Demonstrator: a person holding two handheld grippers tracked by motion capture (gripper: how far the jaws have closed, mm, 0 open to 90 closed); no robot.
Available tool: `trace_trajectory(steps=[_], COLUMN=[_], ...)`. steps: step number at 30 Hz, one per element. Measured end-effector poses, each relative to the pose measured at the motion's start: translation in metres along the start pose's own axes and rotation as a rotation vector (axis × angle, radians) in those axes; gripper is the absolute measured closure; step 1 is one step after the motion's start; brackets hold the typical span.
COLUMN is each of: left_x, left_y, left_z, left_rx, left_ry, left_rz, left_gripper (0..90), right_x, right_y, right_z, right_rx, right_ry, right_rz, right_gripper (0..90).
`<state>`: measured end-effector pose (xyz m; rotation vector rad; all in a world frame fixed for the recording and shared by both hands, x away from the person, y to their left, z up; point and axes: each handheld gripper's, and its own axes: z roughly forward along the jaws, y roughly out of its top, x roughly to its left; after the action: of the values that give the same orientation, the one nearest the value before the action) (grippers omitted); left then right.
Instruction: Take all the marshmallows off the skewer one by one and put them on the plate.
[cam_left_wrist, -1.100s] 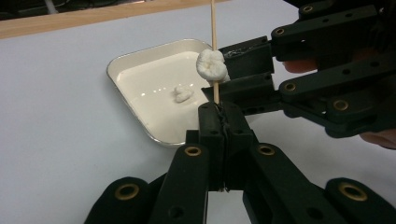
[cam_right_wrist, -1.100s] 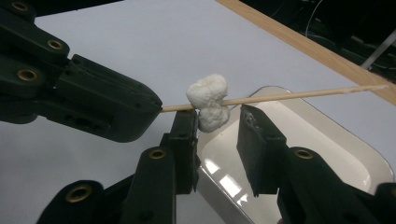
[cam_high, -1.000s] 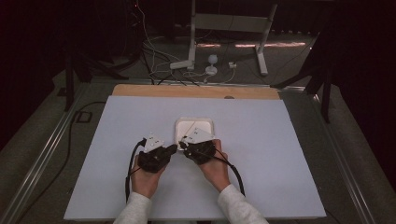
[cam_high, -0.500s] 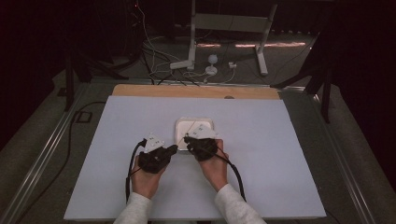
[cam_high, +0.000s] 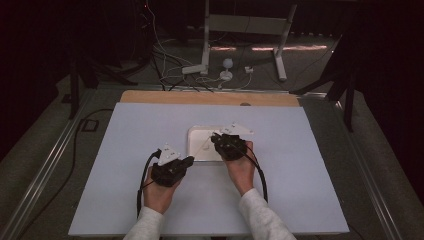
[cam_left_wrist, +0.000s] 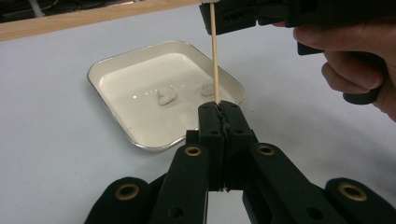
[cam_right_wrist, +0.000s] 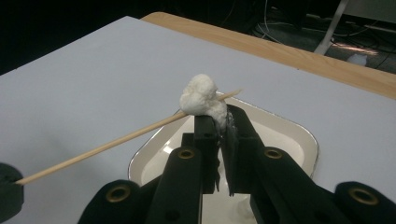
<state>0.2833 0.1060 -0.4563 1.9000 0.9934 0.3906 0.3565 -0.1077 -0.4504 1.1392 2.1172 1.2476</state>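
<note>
The left hand-held gripper (cam_left_wrist: 219, 109), nearest on the tabletop (cam_high: 125, 150), pinches the skewer's (cam_left_wrist: 214, 51) blunt end and should hold it dead steady. The right hand-held gripper (cam_right_wrist: 217, 122), jaws pressed onto a white lump (cam_right_wrist: 201, 96), should push it straight along the skewer without bending it. Both forearms reach in level from the near edge. Beyond lies the tray (cam_left_wrist: 116, 70) with two more lumps.

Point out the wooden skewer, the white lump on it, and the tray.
wooden skewer (cam_right_wrist: 107, 145), right gripper view, mid-shaft.
white lump (cam_right_wrist: 200, 95), right gripper view, its rounded top.
tray (cam_left_wrist: 105, 105), left gripper view, near-left rim.
</note>
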Motion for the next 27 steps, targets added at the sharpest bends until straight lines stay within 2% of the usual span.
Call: trace_trajectory(steps=[6,12,14,16,18,22,27], left_x=[0.0,0.0,0.0,0.0,0.002,0.005,0.006], left_y=[0.001,0.001,0.001,0.001,0.0,0.001,0.0], left_z=[-0.002,-0.003,-0.003,-0.004,-0.006,-0.008,-0.008], left_rx=[-0.009,-0.009,-0.004,0.0,-0.006,-0.016,-0.021], left_ry=[0.014,0.021,0.022,0.02,0.023,0.028,0.036], left_rz=[-0.003,-0.007,-0.004,-0.002,-0.009,-0.023,-0.03], left_gripper=[90.0,90.0,90.0,90.0,90.0,90.0,90.0], right_x=[0.001,0.0,-0.002,-0.005,-0.014,-0.016,-0.014], right_y=[0.004,0.007,0.007,0.008,0.008,0.008,0.006], right_z=[0.004,0.009,0.01,0.01,0.008,0.006,0.009], right_rx=[-0.008,-0.005,-0.005,-0.006,-0.009,0.014,0.037], right_ry=[-0.017,-0.034,-0.039,-0.065,-0.058,-0.039,-0.011], right_rz=[0.035,0.089,0.106,0.111,0.143,0.091,0.07], right_gripper=[86.0,86.5,86.6,86.9,86.8,86.4,85.0])
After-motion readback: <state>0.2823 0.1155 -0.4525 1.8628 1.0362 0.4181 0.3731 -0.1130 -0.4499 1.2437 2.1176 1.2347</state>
